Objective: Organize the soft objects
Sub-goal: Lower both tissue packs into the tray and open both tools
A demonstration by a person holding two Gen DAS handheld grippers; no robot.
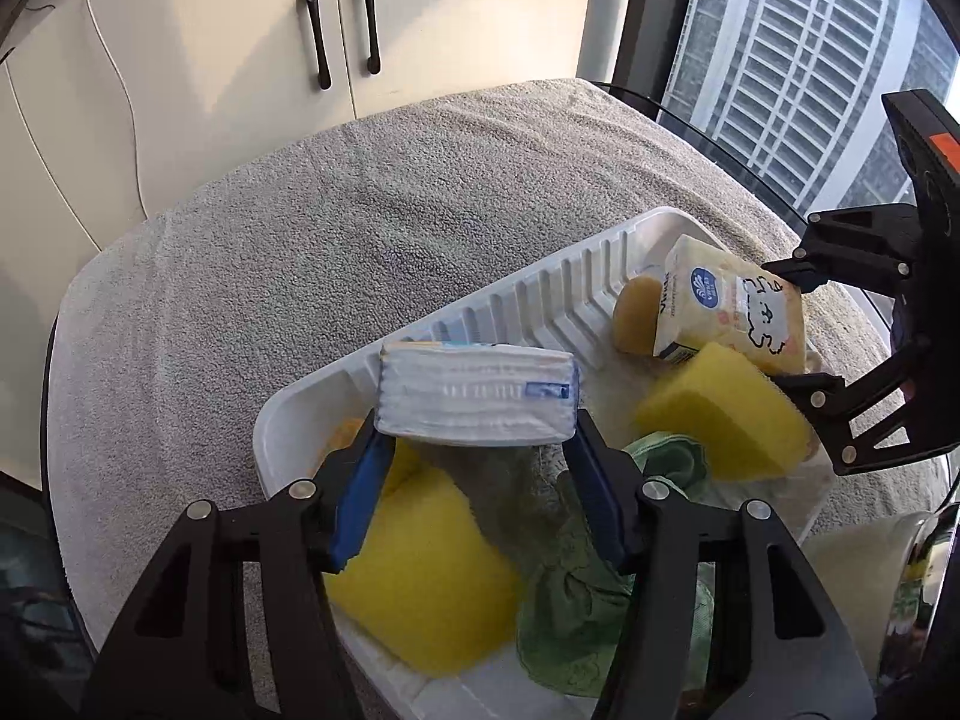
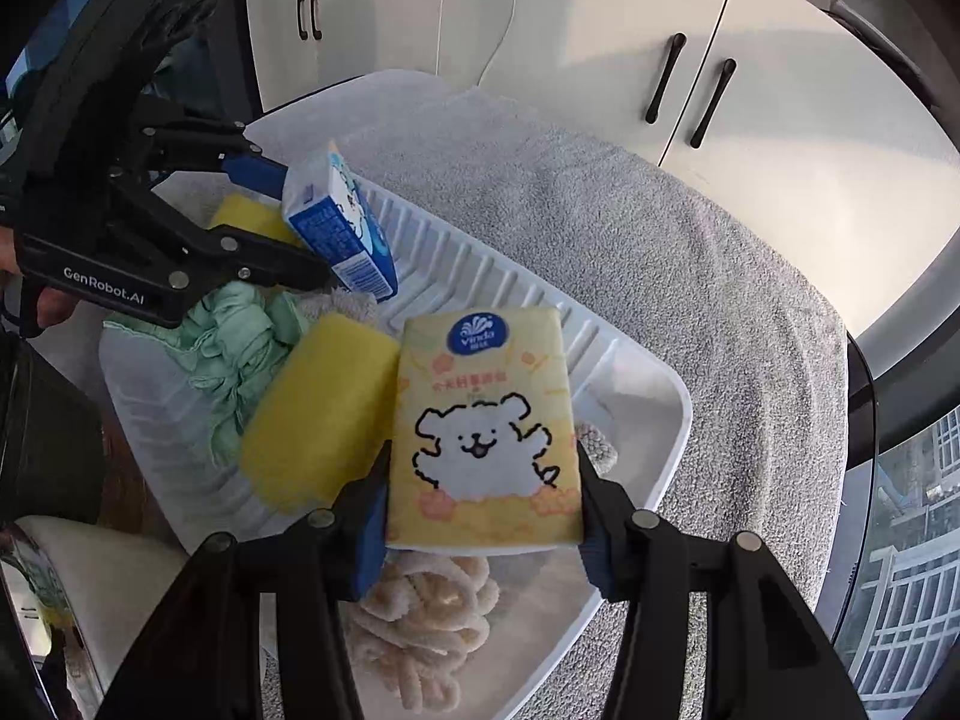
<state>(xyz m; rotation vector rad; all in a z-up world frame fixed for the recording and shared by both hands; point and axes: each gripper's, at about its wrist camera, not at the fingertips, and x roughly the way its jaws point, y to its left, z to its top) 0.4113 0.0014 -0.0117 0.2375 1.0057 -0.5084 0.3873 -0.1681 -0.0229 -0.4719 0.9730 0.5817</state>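
My left gripper (image 1: 477,450) is shut on a blue-and-white tissue pack (image 1: 477,399) and holds it above the white tray (image 1: 528,294); the pack also shows in the right wrist view (image 2: 342,228). My right gripper (image 2: 483,516) is shut on a yellow tissue pack with a white dog drawing (image 2: 486,426), also held over the tray (image 2: 648,396); it also shows in the left wrist view (image 1: 735,306). In the tray lie yellow sponges (image 1: 420,570) (image 2: 318,420), a green cloth (image 2: 234,354) and a cream fluffy cloth (image 2: 420,618).
The tray rests on a grey towel (image 1: 330,228) covering a round table. White cabinets (image 1: 240,30) stand behind. A window (image 1: 798,60) is to the right. A brownish sponge (image 1: 636,315) lies at the tray's far end.
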